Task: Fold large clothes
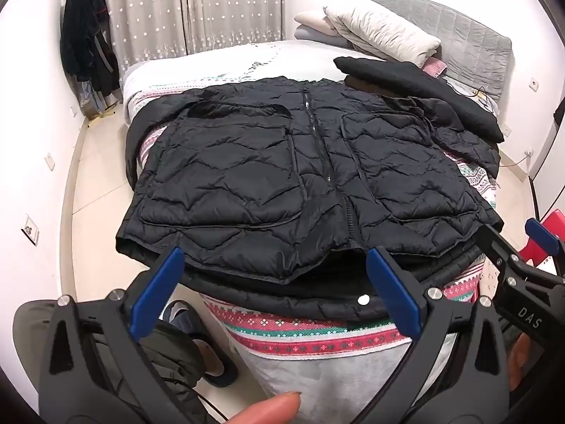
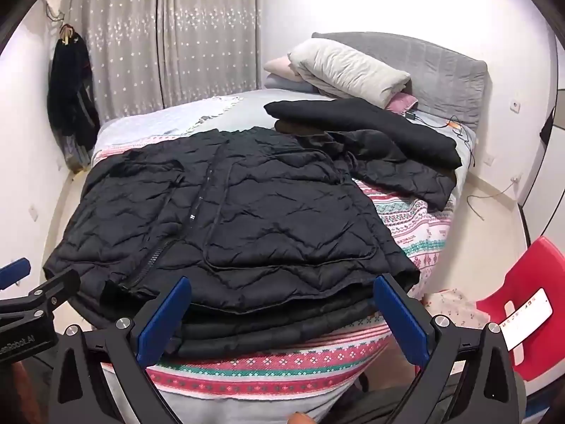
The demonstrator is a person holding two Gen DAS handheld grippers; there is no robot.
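The bed fills the room, its patterned blanket draped over the near end. Spread flat across that end lies the black quilted jacket, front up, zipper running down the middle and parting at the bottom, a big patch pocket on either side. Its hem overhangs the foot of the bed, stacked in layers (a white snap shows on the underside). One sleeve droops off the window-side edge toward the floor; the other sleeve trails out across the blanket toward the headboard side. Just beyond it sits a folded dark garment, and past that the pillows against the grey headboard.

Bare mattress stretches between the jacket's collar and the curtain, with open floor along the window side; on the other side a red chair stands close to the bed's corner.

The left gripper hovers just off the hem, blue pads spread wide, nothing between them. The right gripper does the same over the hem's other half, jaws fully apart and empty. A fingertip peeks in below.
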